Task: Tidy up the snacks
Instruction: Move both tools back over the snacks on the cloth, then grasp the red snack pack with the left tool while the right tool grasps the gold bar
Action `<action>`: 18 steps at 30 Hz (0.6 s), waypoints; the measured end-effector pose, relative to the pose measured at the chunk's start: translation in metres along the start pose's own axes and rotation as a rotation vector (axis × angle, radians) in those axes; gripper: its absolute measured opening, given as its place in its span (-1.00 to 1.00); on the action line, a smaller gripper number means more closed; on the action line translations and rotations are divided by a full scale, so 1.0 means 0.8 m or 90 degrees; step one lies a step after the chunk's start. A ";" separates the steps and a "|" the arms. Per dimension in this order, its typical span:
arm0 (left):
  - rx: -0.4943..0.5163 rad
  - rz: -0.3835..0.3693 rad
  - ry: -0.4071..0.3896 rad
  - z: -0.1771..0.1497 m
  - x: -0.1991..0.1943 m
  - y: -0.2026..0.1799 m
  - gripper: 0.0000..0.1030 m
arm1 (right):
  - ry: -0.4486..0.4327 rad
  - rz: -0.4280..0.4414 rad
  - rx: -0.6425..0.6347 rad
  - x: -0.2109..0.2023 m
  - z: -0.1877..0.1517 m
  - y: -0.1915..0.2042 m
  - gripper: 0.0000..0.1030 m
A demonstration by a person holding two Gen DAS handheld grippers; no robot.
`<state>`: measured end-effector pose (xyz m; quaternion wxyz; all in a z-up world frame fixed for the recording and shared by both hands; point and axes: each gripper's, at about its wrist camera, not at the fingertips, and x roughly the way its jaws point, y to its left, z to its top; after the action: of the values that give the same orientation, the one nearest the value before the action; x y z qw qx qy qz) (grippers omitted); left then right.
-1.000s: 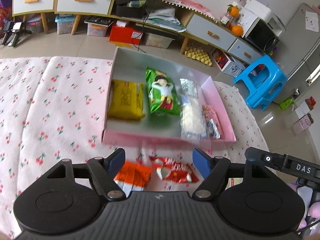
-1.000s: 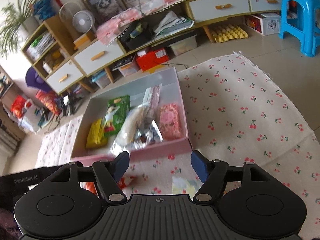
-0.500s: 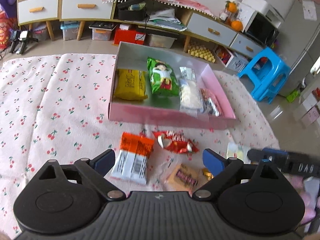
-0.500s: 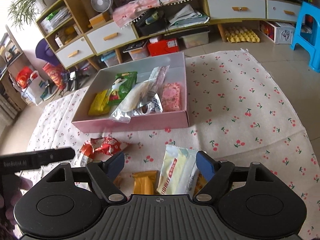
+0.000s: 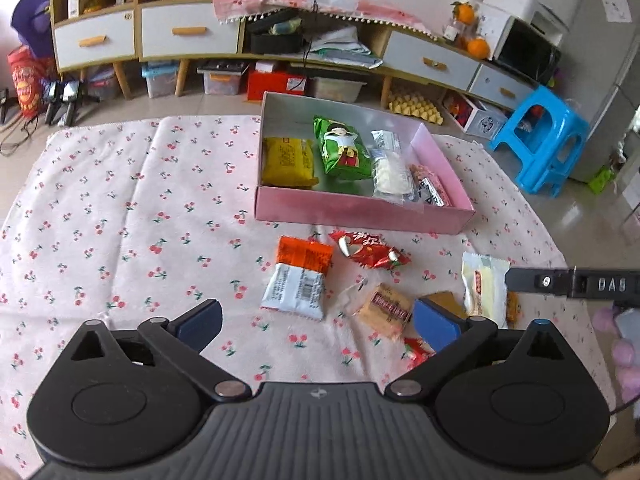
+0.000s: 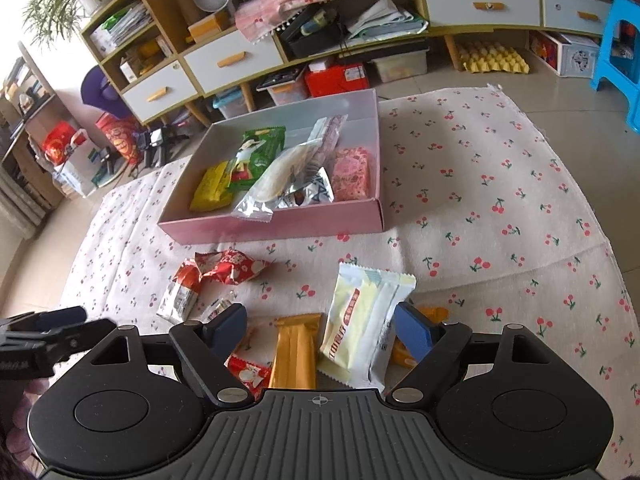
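A pink box (image 5: 360, 210) (image 6: 276, 222) on the cherry-print cloth holds a yellow pack (image 5: 289, 162), a green pack (image 5: 343, 149), a clear white pack (image 5: 390, 170) and a pink pack (image 6: 352, 174). Loose snacks lie in front of it: an orange-and-white pack (image 5: 299, 280) (image 6: 180, 294), a red wrapper (image 5: 370, 250) (image 6: 230, 266), a small tan pack (image 5: 384, 308), a cream pack (image 5: 482, 284) (image 6: 366, 326) and a gold bar (image 6: 294, 350). My left gripper (image 5: 316, 320) is open and empty above them. My right gripper (image 6: 320, 330) is open and empty over the cream pack and gold bar.
Low cabinets with drawers (image 5: 180, 36) and storage bins line the back wall. A blue stool (image 5: 542, 138) stands at the right beyond the cloth (image 5: 120, 220). The right gripper's body (image 5: 576, 284) reaches in at the left view's right edge.
Both grippers have pulled back and up from the box. The loose snacks in front of it have come into view. Both jaws have opened wider.
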<state>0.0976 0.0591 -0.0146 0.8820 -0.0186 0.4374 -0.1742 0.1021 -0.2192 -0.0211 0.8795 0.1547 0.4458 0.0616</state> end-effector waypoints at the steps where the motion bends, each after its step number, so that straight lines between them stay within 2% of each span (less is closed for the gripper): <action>1: 0.002 0.005 -0.006 -0.003 -0.001 0.002 0.99 | 0.001 -0.001 0.003 -0.001 -0.002 0.000 0.60; 4: -0.009 0.026 -0.003 -0.010 0.004 0.011 0.99 | 0.008 0.002 -0.004 -0.002 -0.008 0.001 0.60; 9: -0.010 0.027 0.009 -0.022 0.014 0.016 0.98 | 0.013 -0.015 -0.049 0.000 -0.016 0.004 0.60; 14: 0.020 0.019 0.019 -0.038 0.023 -0.002 0.98 | 0.016 -0.039 -0.083 0.002 -0.020 0.001 0.61; 18: 0.049 0.000 0.029 -0.046 0.028 -0.028 0.96 | 0.019 -0.054 -0.067 0.005 -0.019 -0.011 0.61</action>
<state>0.0751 0.0356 -0.0500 0.8720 0.0195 0.4500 -0.1915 0.0923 -0.2231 -0.0352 0.8816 0.0886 0.4608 0.0498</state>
